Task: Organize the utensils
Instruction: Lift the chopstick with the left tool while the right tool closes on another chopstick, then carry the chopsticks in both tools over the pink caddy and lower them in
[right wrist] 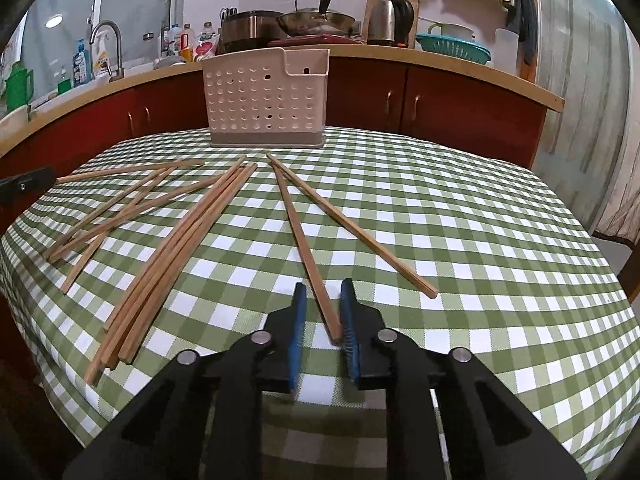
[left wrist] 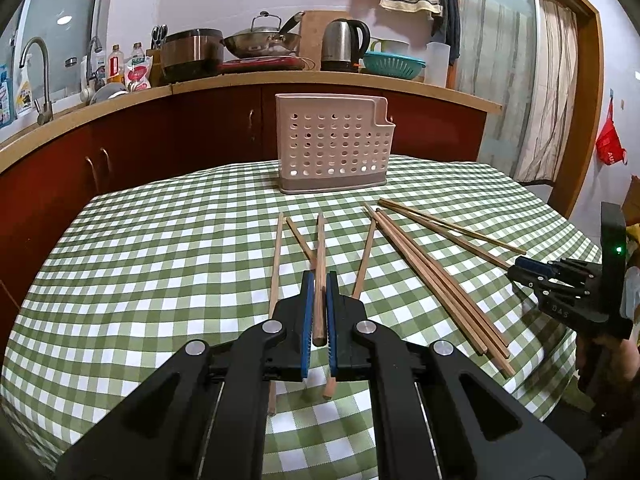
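A pinkish perforated utensil holder (left wrist: 332, 144) (right wrist: 264, 100) stands upright at the far side of the green checked table. Wooden chopsticks lie scattered in front of it. My left gripper (left wrist: 319, 276) is shut on one chopstick (left wrist: 319, 240), which points toward the holder, and other chopsticks lie on either side of it. In the right wrist view my right gripper (right wrist: 323, 284) straddles the near end of a single chopstick (right wrist: 298, 232). That stick lies against the right pad, with a gap to the left pad. A bundle of chopsticks (right wrist: 180, 256) (left wrist: 440, 284) lies between the two grippers. The right gripper (left wrist: 520, 270) also shows at the table's right edge.
The tablecloth (right wrist: 480, 240) drops away at the rounded table edges. Behind the table runs a red-fronted counter (left wrist: 180, 128) carrying a kettle (left wrist: 344, 44), a wok (left wrist: 264, 40), a pot, bottles and a sink tap (left wrist: 38, 76). Curtains (left wrist: 552, 100) hang at the right.
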`<state>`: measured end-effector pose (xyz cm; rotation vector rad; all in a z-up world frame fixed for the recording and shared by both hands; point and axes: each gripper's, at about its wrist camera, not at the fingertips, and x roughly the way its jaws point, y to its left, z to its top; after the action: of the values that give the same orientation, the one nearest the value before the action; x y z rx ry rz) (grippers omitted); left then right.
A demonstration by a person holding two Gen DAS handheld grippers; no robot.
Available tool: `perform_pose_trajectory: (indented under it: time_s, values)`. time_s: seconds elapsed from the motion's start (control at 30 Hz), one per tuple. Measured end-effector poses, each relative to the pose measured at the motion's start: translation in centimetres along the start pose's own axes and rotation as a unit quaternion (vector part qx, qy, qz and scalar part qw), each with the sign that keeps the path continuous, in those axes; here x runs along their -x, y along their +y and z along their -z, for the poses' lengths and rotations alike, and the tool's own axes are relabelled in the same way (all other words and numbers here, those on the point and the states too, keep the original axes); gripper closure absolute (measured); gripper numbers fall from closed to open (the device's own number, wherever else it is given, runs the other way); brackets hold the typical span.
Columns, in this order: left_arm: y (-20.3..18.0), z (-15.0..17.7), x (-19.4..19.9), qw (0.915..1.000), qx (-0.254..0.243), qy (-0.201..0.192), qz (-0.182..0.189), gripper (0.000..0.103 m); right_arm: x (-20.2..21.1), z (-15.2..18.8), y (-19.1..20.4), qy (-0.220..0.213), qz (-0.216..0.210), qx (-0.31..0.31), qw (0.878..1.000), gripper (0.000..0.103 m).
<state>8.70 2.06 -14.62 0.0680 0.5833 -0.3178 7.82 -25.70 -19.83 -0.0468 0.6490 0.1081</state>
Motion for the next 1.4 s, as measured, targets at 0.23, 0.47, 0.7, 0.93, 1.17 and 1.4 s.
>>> perform_pose_trajectory:
  time_s: [0.23,0.47,0.7,0.93,1.17,1.4]
  values:
    - [0.0,0.0,0.5,1.0,0.002,-0.005,-0.008,0.096,0.9,0.2,1.1,-0.008,-0.003,0.022,1.0,0.096]
    - [-0.1,-0.7,2.0,0.9995,0.004,-0.028,-0.014,0.096,4.6,-2.1,1.8,-0.072,0.004,0.033,0.997,0.096]
    - [-0.2,-2.0,4.3,0.9977,0.009,-0.064,-0.019,0.096,7.8,-4.5,2.3,-0.127,-0.002,0.034,0.991,0.096]
    - [-0.4,-4.0,6.2,0.9944,0.007,-0.103,-0.023,0.096,9.8,-6.3,2.4,-0.161,-0.016,0.023,0.987,0.096]
    - [-0.2,-6.2,5.9,0.9927,0.014,-0.118,-0.023,0.096,9.8,-8.3,2.1,-0.177,-0.024,0.013,0.984,0.096]
    - [0.3,-8.3,4.6,0.9922,0.019,-0.12,-0.028,0.096,8.8,-10.7,1.2,-0.191,-0.028,-0.001,0.981,0.096]
